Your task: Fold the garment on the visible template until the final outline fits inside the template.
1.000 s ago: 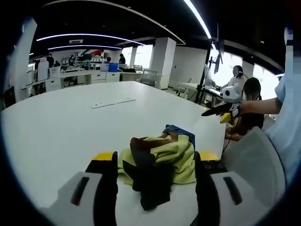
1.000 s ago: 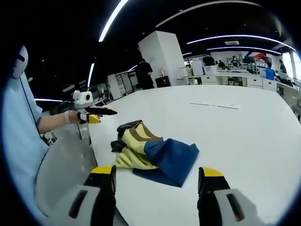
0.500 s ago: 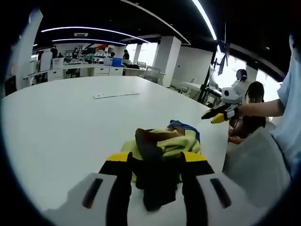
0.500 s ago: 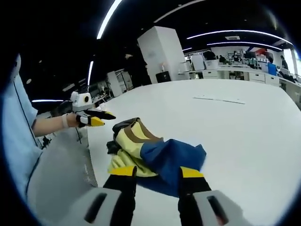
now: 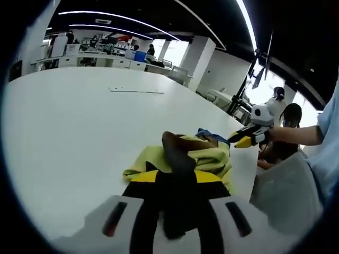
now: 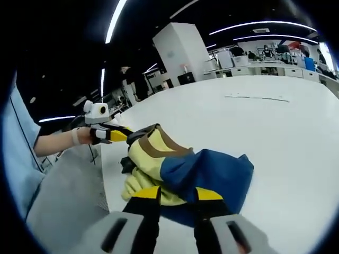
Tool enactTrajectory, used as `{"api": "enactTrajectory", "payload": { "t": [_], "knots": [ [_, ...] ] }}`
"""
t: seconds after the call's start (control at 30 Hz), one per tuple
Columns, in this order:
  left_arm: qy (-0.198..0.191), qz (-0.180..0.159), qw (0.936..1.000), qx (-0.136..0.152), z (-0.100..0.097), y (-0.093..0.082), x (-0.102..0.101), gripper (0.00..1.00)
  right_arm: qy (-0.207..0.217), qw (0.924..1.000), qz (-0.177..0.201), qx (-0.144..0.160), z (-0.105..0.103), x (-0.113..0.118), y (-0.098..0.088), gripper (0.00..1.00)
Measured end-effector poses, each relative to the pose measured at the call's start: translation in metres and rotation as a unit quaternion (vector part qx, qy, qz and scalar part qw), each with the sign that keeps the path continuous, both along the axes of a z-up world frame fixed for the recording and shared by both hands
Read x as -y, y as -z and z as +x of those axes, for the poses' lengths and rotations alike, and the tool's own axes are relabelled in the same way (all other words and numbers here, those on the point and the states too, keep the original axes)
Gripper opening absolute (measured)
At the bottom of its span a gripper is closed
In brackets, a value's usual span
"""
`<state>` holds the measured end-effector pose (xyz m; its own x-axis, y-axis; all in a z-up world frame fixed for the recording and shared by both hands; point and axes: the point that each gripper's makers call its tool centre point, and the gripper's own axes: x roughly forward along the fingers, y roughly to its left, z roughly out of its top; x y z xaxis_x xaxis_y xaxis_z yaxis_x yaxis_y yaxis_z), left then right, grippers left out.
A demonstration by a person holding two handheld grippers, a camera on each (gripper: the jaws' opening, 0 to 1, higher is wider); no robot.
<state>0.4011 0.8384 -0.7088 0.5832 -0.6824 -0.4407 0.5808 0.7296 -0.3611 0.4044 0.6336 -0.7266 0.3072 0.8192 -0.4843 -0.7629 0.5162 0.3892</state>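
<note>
We see a white strip (image 5: 136,90) lying far across the white table (image 5: 63,132), with desks and people beyond. The crumpled yellow, blue and brown garment (image 6: 183,169) sits near the table's edge. Since a second ago both the left gripper (image 5: 177,182) and right gripper (image 6: 177,198) have narrowed from wide apart onto the cloth

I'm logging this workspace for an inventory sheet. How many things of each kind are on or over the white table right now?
Crumpled yellow, blue and brown fabric garment: 1
Hand-held claws with yellow tips, left claw and right claw: 2
Thin flat white strip lying far off on the white table, strip at: 1
Total: 4
</note>
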Motion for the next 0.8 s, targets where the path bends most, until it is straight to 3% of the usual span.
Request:
{"api": "enactTrajectory", "payload": {
  "t": [0.3, 0.4, 0.57, 0.8],
  "knots": [
    [0.003, -0.006, 0.9999, -0.015, -0.002, 0.005, 0.004, 0.17, -0.013, 0.9996, 0.014, -0.023, -0.008, -0.014, 0.007, 0.11],
    [0.004, -0.008, 0.9997, -0.022, -0.004, 0.007, 0.004, 0.16, -0.017, 0.9998, 0.005, -0.005, -0.006, -0.015, 0.009, 0.06],
    [0.005, -0.009, 0.9996, -0.025, -0.005, 0.008, 0.006, 0.13, -0.007, 0.9999, 0.008, -0.002, -0.002, -0.012, 0.006, 0.0],
    [0.005, -0.011, 0.9996, -0.024, -0.008, 0.003, 0.008, 0.07, -0.004, 0.9997, -0.008, 0.024, 0.002, -0.006, 0.001, 0.0]
  ]
}}
